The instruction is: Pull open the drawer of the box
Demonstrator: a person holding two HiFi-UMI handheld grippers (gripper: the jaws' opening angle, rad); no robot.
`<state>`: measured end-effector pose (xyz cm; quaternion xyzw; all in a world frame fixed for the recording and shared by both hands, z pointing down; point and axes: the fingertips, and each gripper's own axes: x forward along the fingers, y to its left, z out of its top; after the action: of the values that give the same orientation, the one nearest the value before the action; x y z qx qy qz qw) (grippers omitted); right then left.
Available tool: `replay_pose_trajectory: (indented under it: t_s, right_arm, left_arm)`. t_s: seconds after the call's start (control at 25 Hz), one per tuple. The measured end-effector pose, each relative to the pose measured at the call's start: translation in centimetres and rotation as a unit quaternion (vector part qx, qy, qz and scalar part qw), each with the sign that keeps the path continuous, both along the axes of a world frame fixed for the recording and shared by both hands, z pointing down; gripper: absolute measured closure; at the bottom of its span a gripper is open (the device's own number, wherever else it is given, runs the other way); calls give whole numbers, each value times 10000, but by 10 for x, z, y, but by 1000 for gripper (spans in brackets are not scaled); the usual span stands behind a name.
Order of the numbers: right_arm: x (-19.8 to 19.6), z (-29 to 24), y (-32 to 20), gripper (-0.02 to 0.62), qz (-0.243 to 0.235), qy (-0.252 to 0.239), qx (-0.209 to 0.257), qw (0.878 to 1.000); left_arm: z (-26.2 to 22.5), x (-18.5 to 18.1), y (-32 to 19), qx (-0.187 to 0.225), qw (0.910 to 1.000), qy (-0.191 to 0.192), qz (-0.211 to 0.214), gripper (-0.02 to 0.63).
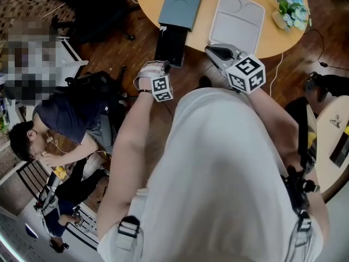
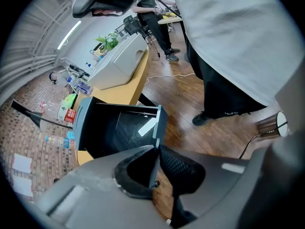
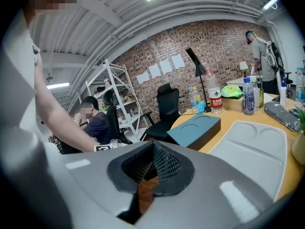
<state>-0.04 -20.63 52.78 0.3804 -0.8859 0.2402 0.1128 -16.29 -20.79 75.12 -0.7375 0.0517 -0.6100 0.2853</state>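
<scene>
A blue-grey box (image 1: 182,3) lies on the round wooden table (image 1: 272,45). Its black drawer (image 1: 171,43) sticks out over the table's near edge. In the left gripper view the drawer (image 2: 119,130) is open out of the box (image 2: 82,116), and its thin front panel (image 2: 161,123) runs down between my jaws. My left gripper (image 2: 156,154) is shut on that panel's lower edge and sits at the drawer's near end (image 1: 161,65). Beside the white tray (image 1: 238,21), my right gripper (image 1: 218,51) is shut and holds nothing (image 3: 152,151). The right gripper view also takes in the box (image 3: 195,128).
A potted plant (image 1: 292,12) stands at the table's right edge, and several bottles (image 3: 214,97) stand at its far side. A seated person (image 1: 71,116) is on the left, near an office chair (image 3: 167,104). A second table (image 1: 332,141) is on the right.
</scene>
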Motion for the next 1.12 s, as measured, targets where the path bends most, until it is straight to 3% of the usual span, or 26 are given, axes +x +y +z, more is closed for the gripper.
replay_pose_trajectory:
  t_s: [0.36,0.56,0.76,0.96,1.12]
  right_arm:
    - [0,4,6,589,39,58,-71,10000]
    - [4,3,7,588,24,159,-59,9999]
    - [-21,0,-1,589,-153,16,38,9999]
    - [-25,2,15,588,-368,-22,40,9993]
    - [-23,-7,23,588,-530,-84,152,9984]
  left_arm:
    - [2,0,1,1,9996,232,-169,551]
    - [1,8,4,33,9985,473,-274,510]
    - [-38,-5,-1,89,9939,868,-672,508]
    - [-63,5,14,92,9786,1507,-1397,512]
    - [-84,9,25,-64,9522,2145,-2176,518]
